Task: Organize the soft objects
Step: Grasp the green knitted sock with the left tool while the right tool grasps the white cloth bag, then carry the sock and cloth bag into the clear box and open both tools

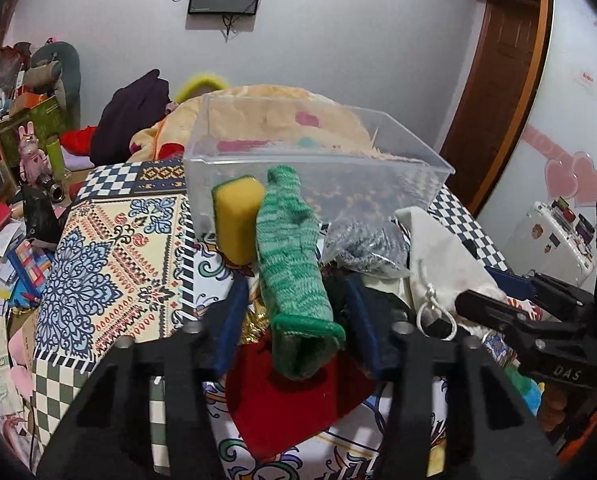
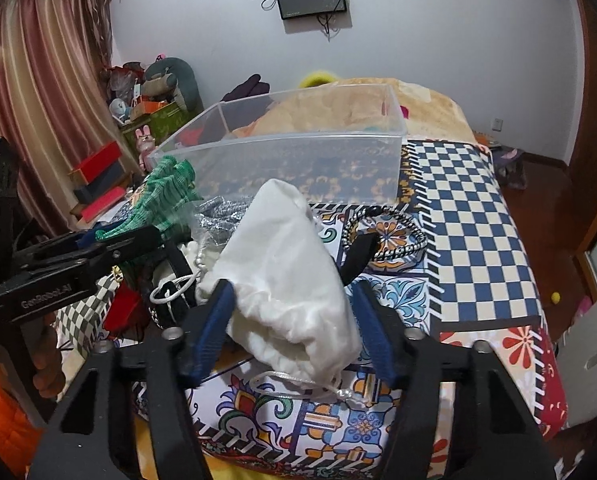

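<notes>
A clear plastic bin (image 1: pixel 314 160) stands on the patterned bed cover, also in the right wrist view (image 2: pixel 290 160). My left gripper (image 1: pixel 294 284) has its blue fingers on either side of a green knitted sock (image 1: pixel 294 264), with gaps showing. My right gripper (image 2: pixel 294 292) brackets a white drawstring pouch (image 2: pixel 286 272), also seen in the left wrist view (image 1: pixel 442 252). The fingers touch its sides loosely. A yellow sponge (image 1: pixel 238 220) leans against the bin. A red cloth (image 1: pixel 290 404) lies under the sock.
A bag of silvery grey material (image 1: pixel 366 244) lies in front of the bin. A black-and-white braided cord (image 2: pixel 382 236) lies right of the pouch. A folded blanket (image 1: pixel 274 116) sits behind the bin. Cluttered shelves and boxes (image 1: pixel 14 184) stand left of the bed.
</notes>
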A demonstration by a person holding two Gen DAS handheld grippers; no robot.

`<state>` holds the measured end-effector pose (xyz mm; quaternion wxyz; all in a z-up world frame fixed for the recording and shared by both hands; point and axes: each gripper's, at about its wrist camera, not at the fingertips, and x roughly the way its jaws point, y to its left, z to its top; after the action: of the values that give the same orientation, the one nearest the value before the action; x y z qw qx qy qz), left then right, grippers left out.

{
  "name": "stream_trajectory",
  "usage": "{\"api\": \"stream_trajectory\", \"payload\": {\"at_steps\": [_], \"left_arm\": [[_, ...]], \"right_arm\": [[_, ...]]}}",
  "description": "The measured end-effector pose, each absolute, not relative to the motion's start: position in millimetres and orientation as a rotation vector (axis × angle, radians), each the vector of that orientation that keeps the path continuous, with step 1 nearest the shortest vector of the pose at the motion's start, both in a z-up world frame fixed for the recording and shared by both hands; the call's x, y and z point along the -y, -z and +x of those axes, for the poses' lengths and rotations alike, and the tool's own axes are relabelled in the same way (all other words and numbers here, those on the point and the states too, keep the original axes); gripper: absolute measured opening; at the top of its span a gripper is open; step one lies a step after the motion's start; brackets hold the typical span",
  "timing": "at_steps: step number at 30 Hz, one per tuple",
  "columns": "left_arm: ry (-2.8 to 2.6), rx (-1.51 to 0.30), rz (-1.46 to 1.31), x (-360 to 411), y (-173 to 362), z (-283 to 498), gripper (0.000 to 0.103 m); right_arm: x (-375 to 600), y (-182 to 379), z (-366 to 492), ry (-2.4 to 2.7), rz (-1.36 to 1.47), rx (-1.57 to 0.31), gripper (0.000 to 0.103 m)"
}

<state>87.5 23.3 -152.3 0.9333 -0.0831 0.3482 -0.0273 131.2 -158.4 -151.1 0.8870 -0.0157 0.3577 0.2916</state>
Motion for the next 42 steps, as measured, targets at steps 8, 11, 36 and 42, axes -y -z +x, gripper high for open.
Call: {"api": "stream_trajectory", "payload": {"at_steps": [8, 11, 36, 42], "left_arm": [[0.063, -0.686, -0.171, -25, 147, 81, 0.018], [0.069, -0.651, -0.170, -25, 137, 74, 0.015], [0.047, -0.395, -0.141, -39, 39, 91, 0.015], [0.040, -0.424, -0.149, -46, 41, 123, 0.015]], "right_arm": [[157, 149, 129, -0.617, -0.051, -0.726, 0.021], [158, 142, 126, -0.616, -0.049, -0.696, 0.019], [149, 54, 154, -0.581, -0.016, -0.406, 0.018], [138, 53, 175, -0.554, -0.005, -0.408, 0.018]]}}
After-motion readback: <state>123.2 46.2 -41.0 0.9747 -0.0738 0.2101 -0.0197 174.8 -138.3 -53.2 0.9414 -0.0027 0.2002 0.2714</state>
